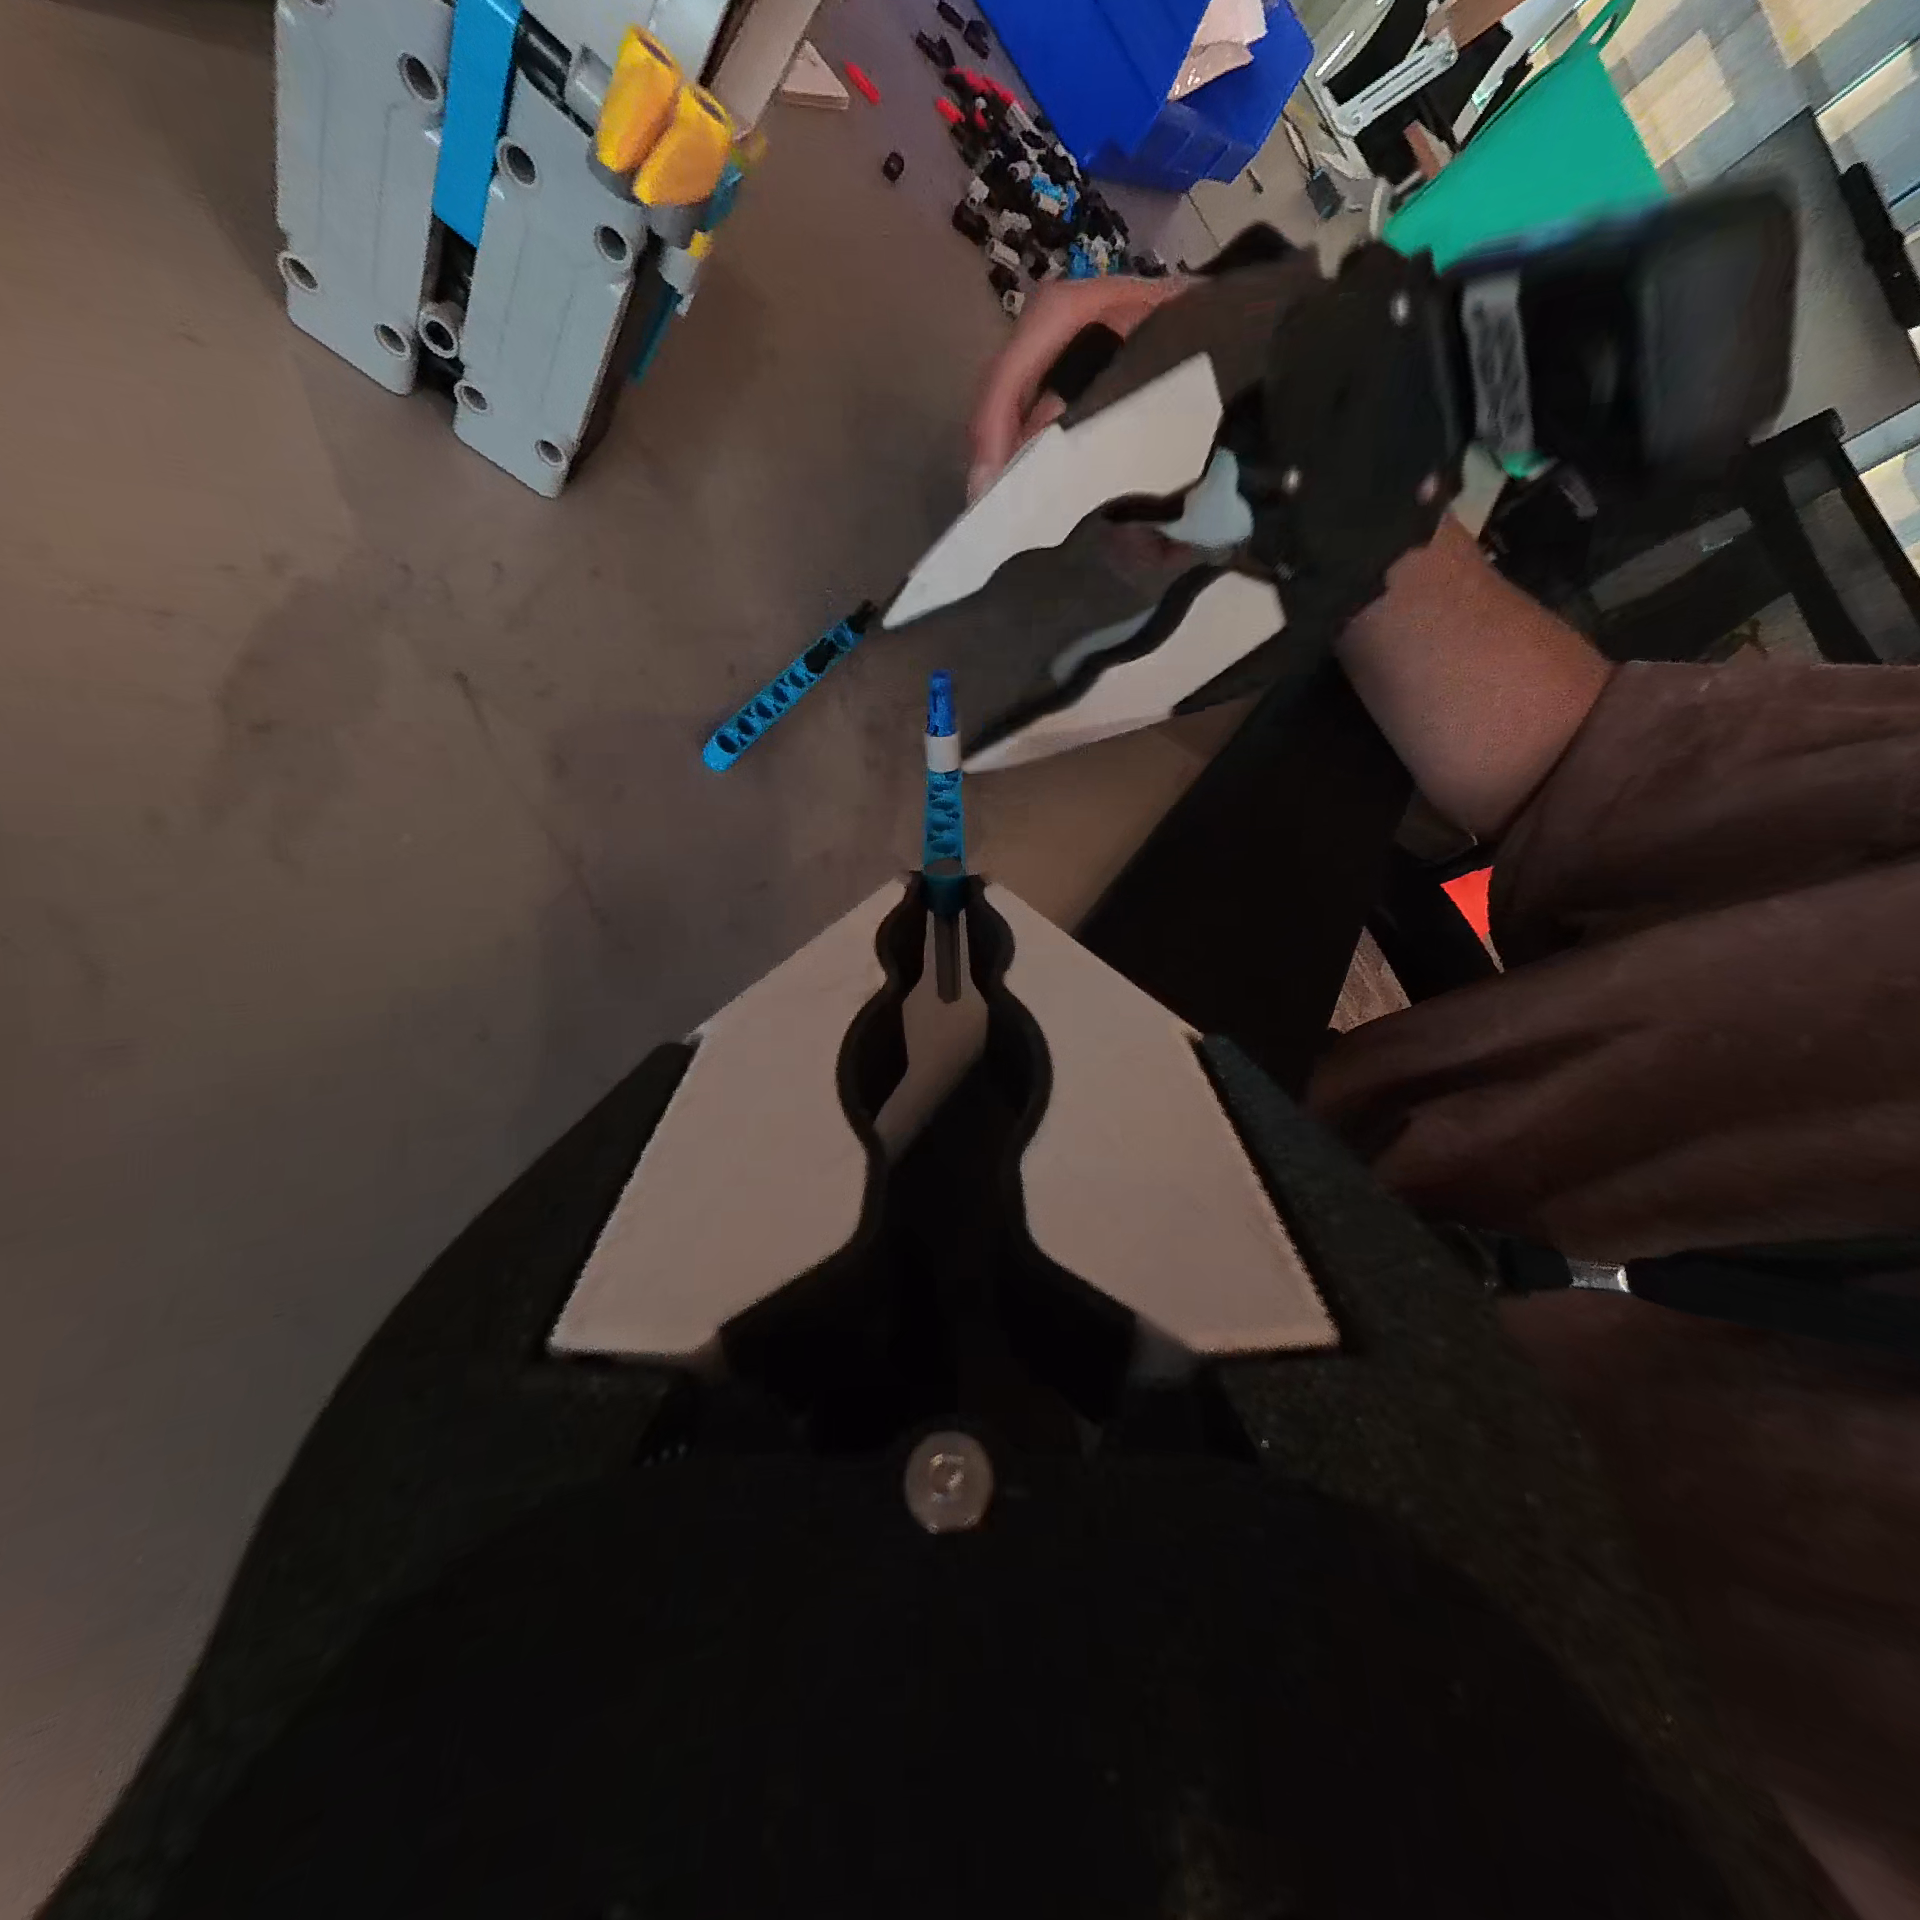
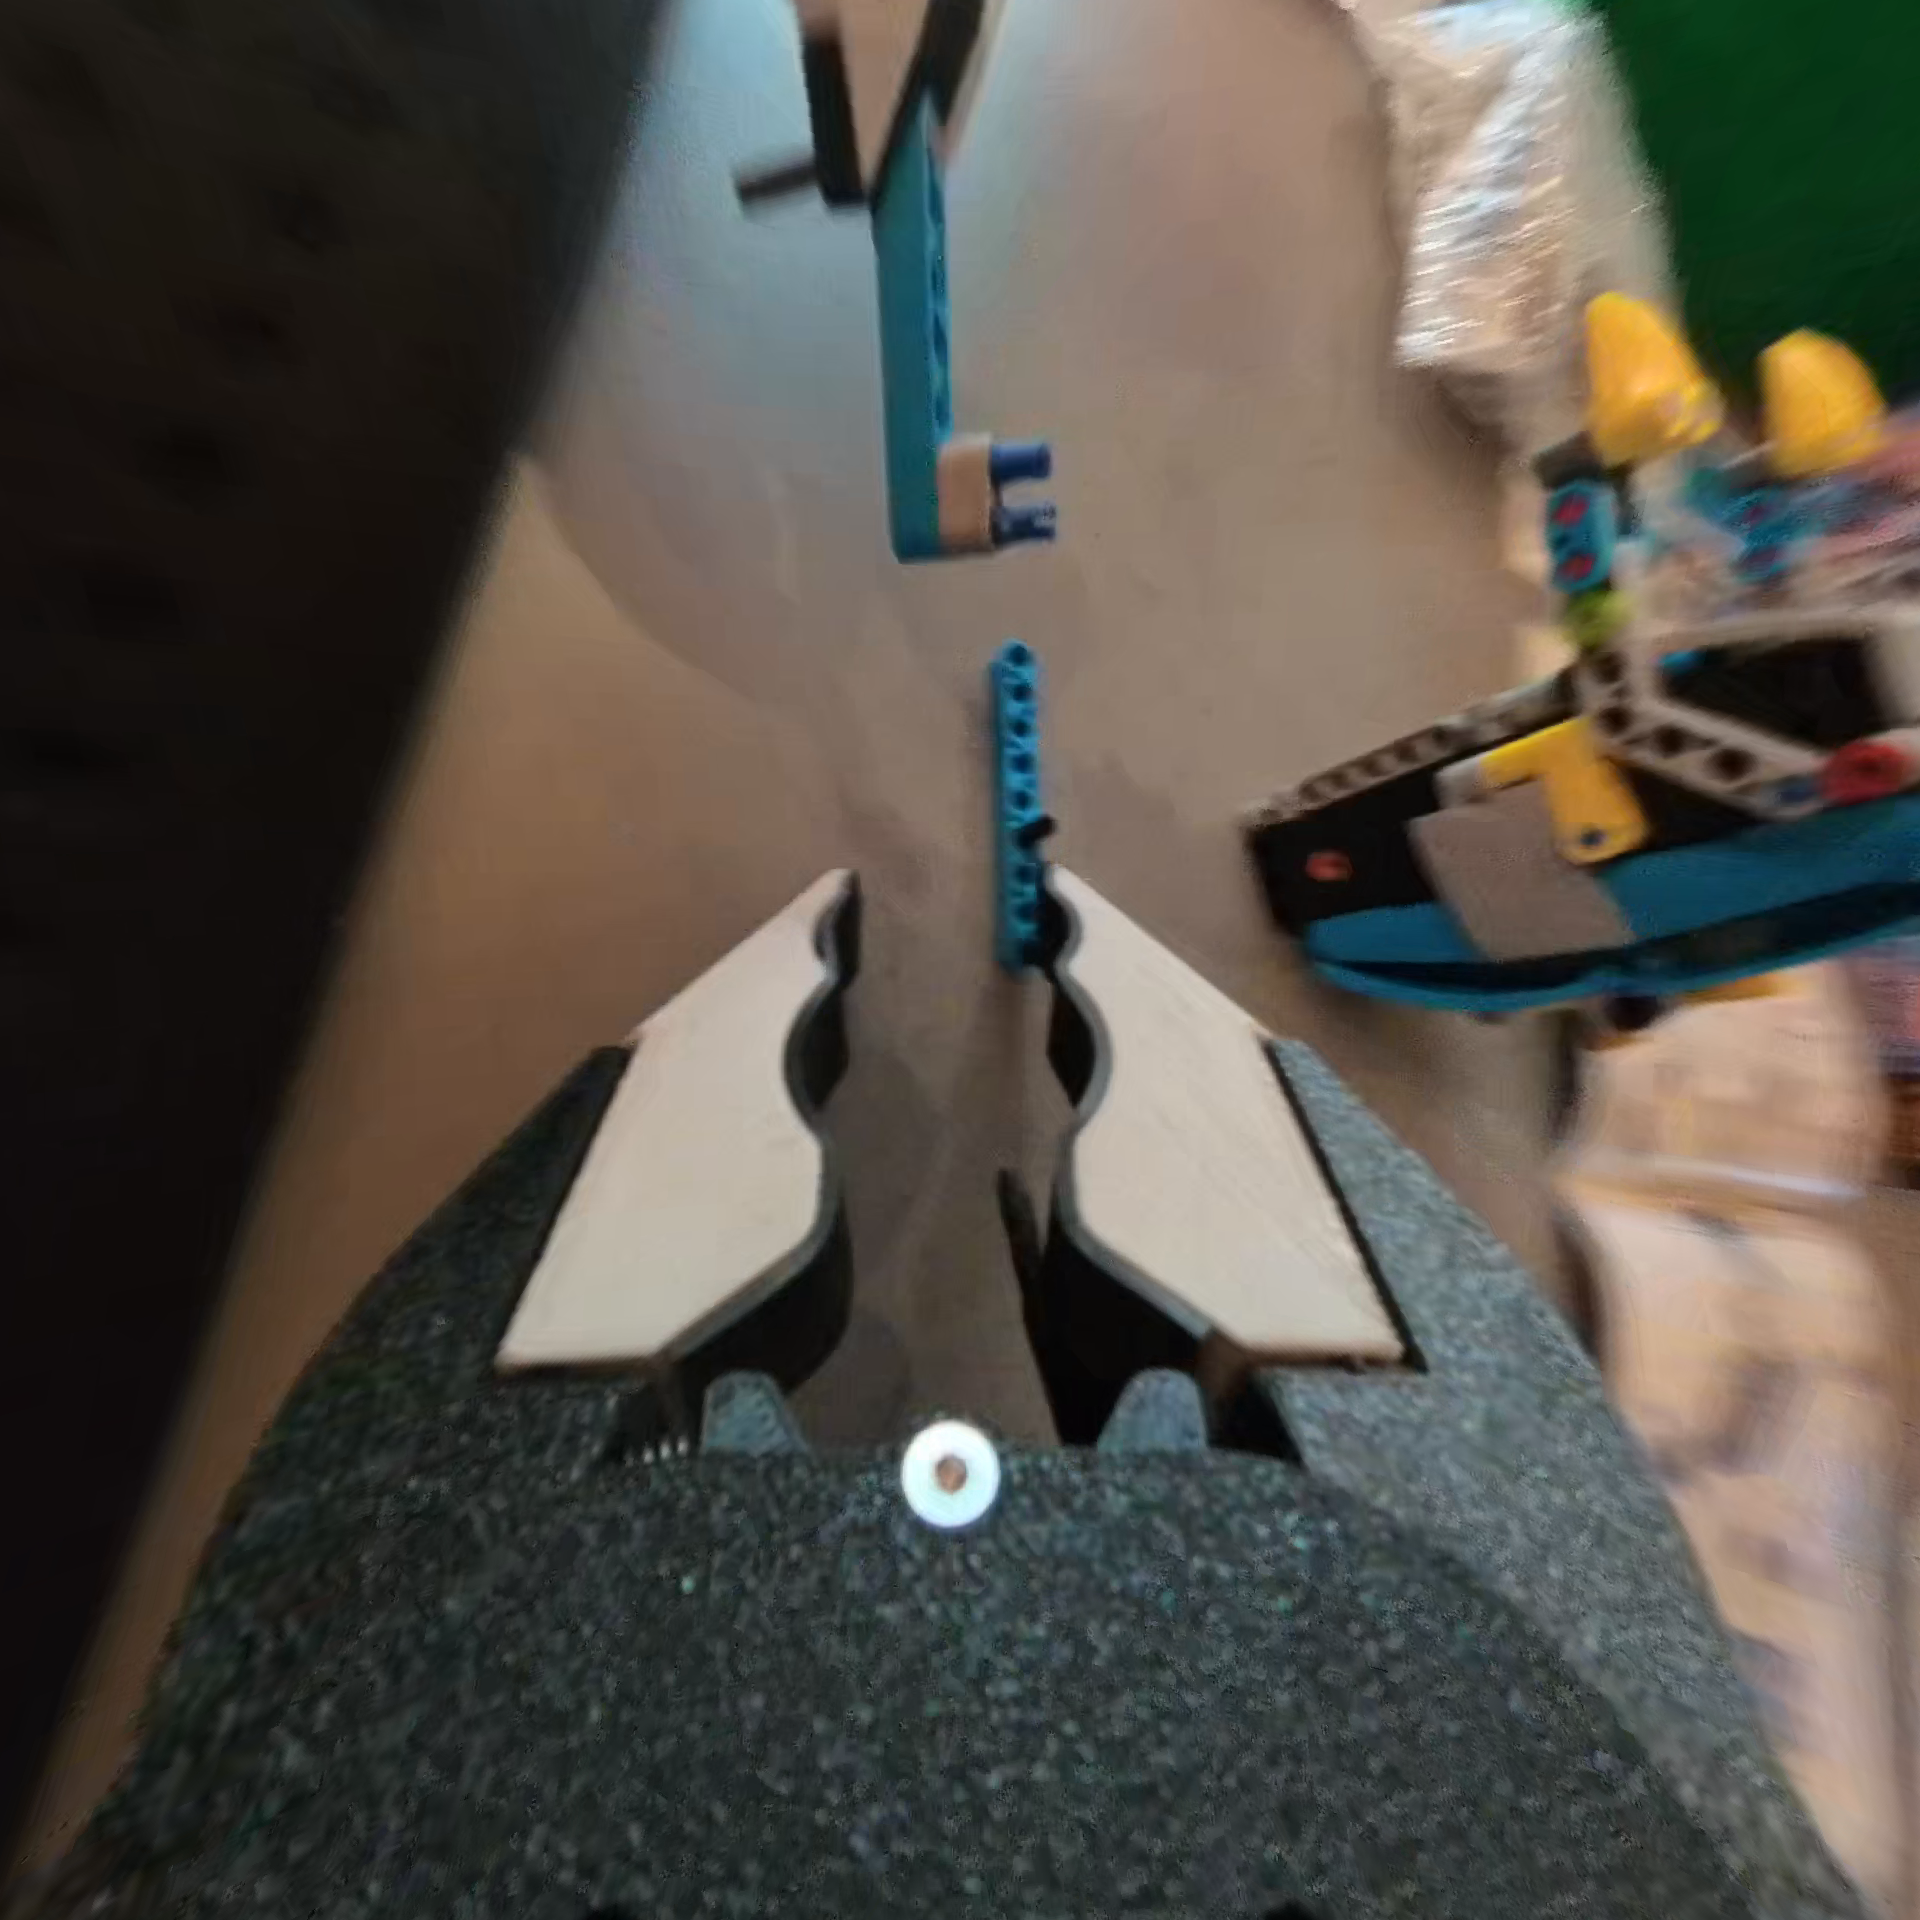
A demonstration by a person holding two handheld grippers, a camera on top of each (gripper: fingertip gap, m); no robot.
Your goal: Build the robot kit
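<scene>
A big grey brick model (image 1: 457, 239) sits at 11 o'clock on the brown table (image 1: 260, 831). The right gripper (image 2: 951, 883) is spread wide, one tip beside a flat blue beam (image 2: 1018, 800). The left gripper (image 1: 943, 883) pinches a small blue stick (image 1: 943, 800).

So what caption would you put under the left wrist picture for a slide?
Left gripper shut on a blue beam assembly; right gripper open near a loose blue beam.
</scene>
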